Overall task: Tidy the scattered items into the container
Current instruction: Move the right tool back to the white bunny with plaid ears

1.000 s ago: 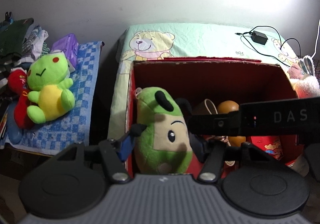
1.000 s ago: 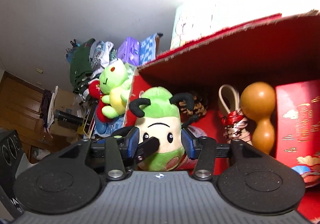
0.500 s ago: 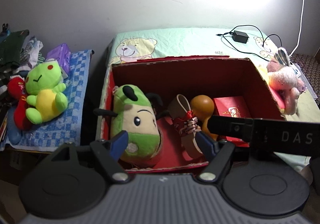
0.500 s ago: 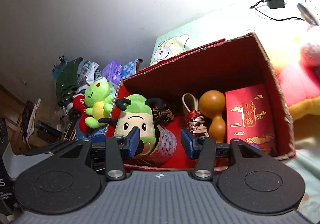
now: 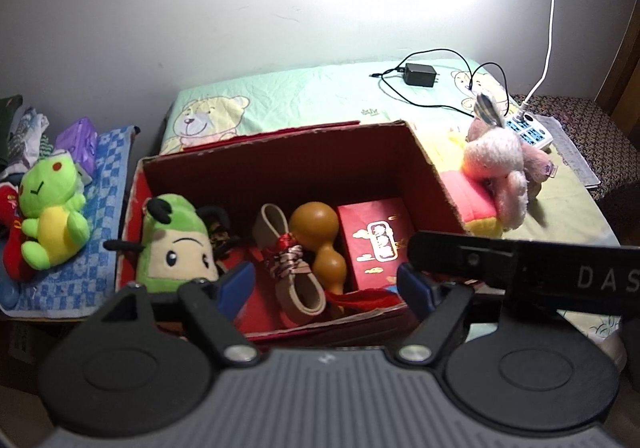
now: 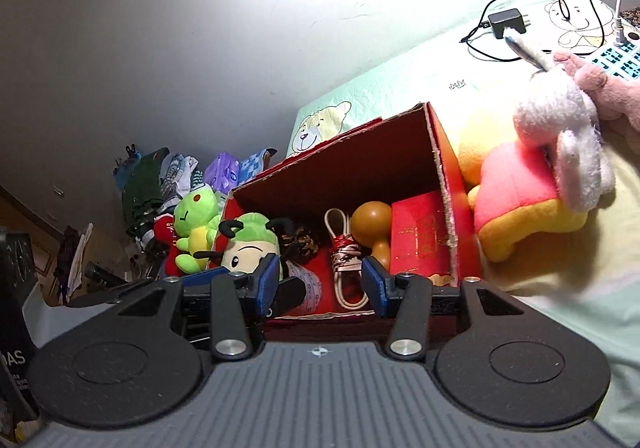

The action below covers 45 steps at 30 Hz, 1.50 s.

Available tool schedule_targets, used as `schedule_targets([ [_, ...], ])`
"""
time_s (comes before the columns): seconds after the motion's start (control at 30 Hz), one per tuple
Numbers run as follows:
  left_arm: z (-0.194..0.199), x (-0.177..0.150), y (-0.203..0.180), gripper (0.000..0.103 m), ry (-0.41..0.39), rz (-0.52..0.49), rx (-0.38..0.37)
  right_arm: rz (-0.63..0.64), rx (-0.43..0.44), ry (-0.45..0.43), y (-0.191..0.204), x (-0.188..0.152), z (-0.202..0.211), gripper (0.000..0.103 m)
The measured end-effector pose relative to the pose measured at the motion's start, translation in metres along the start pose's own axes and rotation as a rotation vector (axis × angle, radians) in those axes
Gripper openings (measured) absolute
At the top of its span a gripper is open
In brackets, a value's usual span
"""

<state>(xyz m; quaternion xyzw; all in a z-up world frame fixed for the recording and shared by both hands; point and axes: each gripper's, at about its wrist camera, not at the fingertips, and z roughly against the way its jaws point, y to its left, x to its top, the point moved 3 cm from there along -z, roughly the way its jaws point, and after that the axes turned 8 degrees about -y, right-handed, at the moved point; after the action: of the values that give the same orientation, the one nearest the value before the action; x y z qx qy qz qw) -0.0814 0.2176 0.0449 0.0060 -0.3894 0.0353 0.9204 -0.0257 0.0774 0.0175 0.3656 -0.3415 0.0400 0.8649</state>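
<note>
Red cardboard box (image 5: 424,164) on bear-print sheet holds green square-faced plush (image 5: 176,244), tan shoe, brown wooden gourd (image 5: 318,236), red packet; pink-white plush rabbit (image 5: 496,164) outside, right of box; left gripper (image 5: 326,286), right gripper (image 6: 320,282) both spread, empty

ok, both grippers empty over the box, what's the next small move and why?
Probably swing the right gripper toward the pink plush lying on the bed just right of the red box. Both grippers are open and hold nothing, and that plush is the nearest item outside the box.
</note>
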Motion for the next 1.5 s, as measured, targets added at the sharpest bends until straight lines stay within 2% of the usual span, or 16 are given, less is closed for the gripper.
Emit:
schedule_targets([
  [0.27,-0.019,-0.002,-0.045,0.08,0.035,0.037,-0.001,0.032,0.043,0.058,-0.04,0.016,0.013,0.05],
  [0.47,-0.03,0.001,-0.068,0.08,0.056,0.036,0.05,0.009,0.087,0.089,-0.071,0.027,0.018,0.05],
  [0.6,-0.031,0.005,-0.085,0.08,0.049,0.029,0.045,-0.016,0.091,0.096,-0.092,0.035,0.022,0.05],
  [0.8,-0.033,0.012,-0.113,0.077,0.028,0.015,0.005,-0.044,0.072,0.09,-0.123,0.049,0.032,0.05],
  [0.97,-0.037,0.017,-0.137,0.076,0.009,0.025,-0.057,-0.058,0.044,0.076,-0.149,0.059,0.042,0.05],
  [1.23,-0.054,0.019,-0.179,0.075,-0.018,0.028,-0.17,-0.065,-0.065,0.062,-0.202,0.065,0.052,0.05],
  [1.37,-0.066,0.017,-0.192,0.076,-0.011,0.035,-0.233,-0.087,-0.094,0.054,-0.222,0.069,0.054,0.05],
  [1.5,-0.082,0.017,-0.195,0.077,0.006,0.032,-0.254,-0.114,-0.083,0.05,-0.23,0.077,0.053,0.05],
])
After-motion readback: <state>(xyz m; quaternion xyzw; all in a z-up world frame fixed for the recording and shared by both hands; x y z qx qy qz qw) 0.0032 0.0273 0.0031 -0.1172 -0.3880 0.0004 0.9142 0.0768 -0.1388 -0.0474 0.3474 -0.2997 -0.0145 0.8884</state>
